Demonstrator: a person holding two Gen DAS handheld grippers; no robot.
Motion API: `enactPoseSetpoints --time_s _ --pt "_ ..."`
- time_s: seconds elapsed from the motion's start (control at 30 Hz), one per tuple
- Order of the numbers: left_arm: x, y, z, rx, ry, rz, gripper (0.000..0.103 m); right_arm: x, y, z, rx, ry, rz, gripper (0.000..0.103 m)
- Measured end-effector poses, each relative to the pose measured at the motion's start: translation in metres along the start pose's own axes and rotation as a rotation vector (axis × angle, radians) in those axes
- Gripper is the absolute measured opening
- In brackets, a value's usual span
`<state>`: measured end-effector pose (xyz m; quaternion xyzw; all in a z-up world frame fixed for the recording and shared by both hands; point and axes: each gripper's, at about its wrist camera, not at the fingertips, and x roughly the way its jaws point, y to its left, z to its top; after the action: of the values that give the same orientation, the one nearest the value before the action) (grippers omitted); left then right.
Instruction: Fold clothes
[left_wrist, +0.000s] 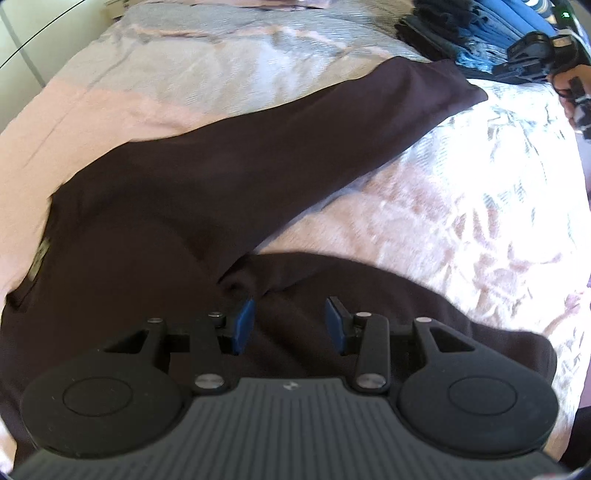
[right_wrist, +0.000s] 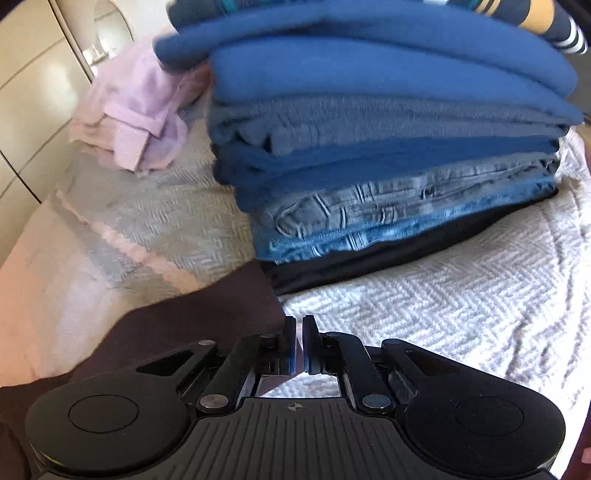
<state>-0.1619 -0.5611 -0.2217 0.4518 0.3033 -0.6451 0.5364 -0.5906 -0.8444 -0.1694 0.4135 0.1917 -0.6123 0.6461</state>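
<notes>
Item: dark brown long-sleeved garment (left_wrist: 177, 206), spread on the pink and grey bedspread (left_wrist: 461, 229). In the left wrist view its body fills the lower left of the frame, and one sleeve runs unfolded toward the upper right, cuff near the far edge. No fold made in it yet, as far as can be seen.

Left gripper (left_wrist: 290, 323), bottom centre of that view: jaws moderately apart, blue pads (left_wrist: 243, 325) set over bunched cloth near the armpit; whether they press it cannot be told.

Right gripper (right_wrist: 299, 343), bottom centre of the right wrist view: jaws drawn almost together at the right-hand corner of the sleeve cuff (right_wrist: 221, 306); whether fabric is pinched between them cannot be told.

Pink garment (right_wrist: 136, 122), upper left of the right wrist view: loosely heaped, probably still to do.

Stack of folded blue and denim clothes (right_wrist: 388, 155), centre to upper right: done, a dark piece at the bottom.

Judgement: well advanced overall; the brown garment is at its first step, the sleeve needing to be brought across the body.
</notes>
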Motion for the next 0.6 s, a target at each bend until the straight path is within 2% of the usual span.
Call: enactPoseSetpoints --time_s 0.07,0.13,0.17,0.2,0.33,0.4,0.47,0.53,0.6 --pt "-0.010 0.011 -0.016 -0.042 0.013 0.034 0.037 -0.010 0.013 -0.007 -0.037 0.016 0.033 0.009" --pt "-0.022 0.024 -0.039 -0.090 0.031 0.080 0.038 -0.012 0.034 -0.019 -0.084 0.059 0.073 0.021" --pt "-0.030 0.033 -0.053 -0.117 0.042 0.106 0.039 -0.016 0.049 -0.030 -0.122 0.085 0.104 0.038" --pt "-0.038 0.042 -0.068 -0.144 0.053 0.132 0.040 -0.021 0.066 -0.044 -0.164 0.111 0.138 0.051" --pt "-0.073 0.083 -0.139 -0.270 0.104 0.256 0.054 -0.045 0.134 -0.104 -0.320 0.222 0.297 0.051" --pt "-0.092 0.108 -0.182 -0.353 0.130 0.316 0.057 -0.061 0.174 -0.145 -0.408 0.279 0.382 0.051" --pt "-0.108 0.131 -0.228 -0.440 0.147 0.340 0.062 -0.081 0.213 -0.185 -0.495 0.318 0.458 0.051" --pt "-0.122 0.152 -0.273 -0.523 0.162 0.356 0.062 -0.102 0.248 -0.223 -0.575 0.345 0.532 0.051" --pt "-0.133 0.170 -0.317 -0.586 0.154 0.324 0.062 -0.129 0.282 -0.265 -0.667 0.358 0.597 0.051"
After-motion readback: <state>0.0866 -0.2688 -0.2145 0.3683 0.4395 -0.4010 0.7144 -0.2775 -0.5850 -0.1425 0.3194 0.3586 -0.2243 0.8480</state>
